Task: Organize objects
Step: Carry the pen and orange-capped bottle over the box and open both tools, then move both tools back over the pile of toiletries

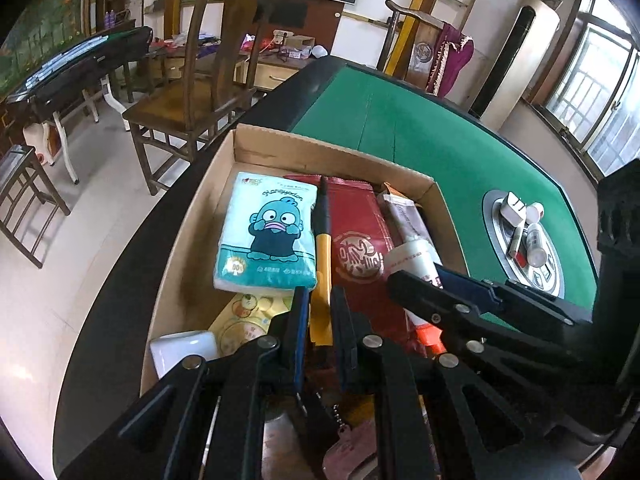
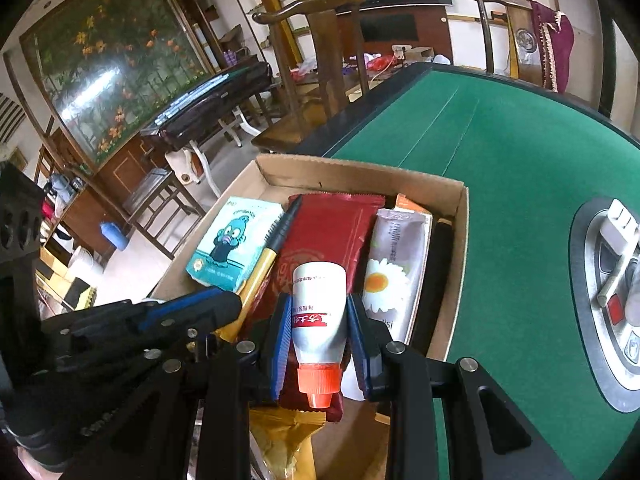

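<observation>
An open cardboard box (image 1: 332, 148) (image 2: 360, 172) sits at the edge of the green table (image 1: 400, 128) (image 2: 520, 160). My left gripper (image 1: 320, 300) (image 2: 224, 300) is shut on a yellow pen with a black cap (image 1: 322, 232) (image 2: 276, 240), which points into the box between a tissue pack (image 1: 266, 232) (image 2: 234, 240) and a red packet (image 1: 360, 232) (image 2: 328, 232). My right gripper (image 2: 319, 300) (image 1: 416, 276) is shut on a white bottle with an orange cap (image 2: 318, 312) (image 1: 412, 258), cap towards the camera, held over the red packet.
The box also holds a daisy sachet (image 2: 394, 264), a black bar (image 2: 438, 272), a yellow packet (image 1: 248, 316) and a white item (image 1: 180, 350). A metal disc (image 1: 492, 232) in the table's middle carries small items. Wooden chairs (image 1: 192, 100) stand beyond the table edge.
</observation>
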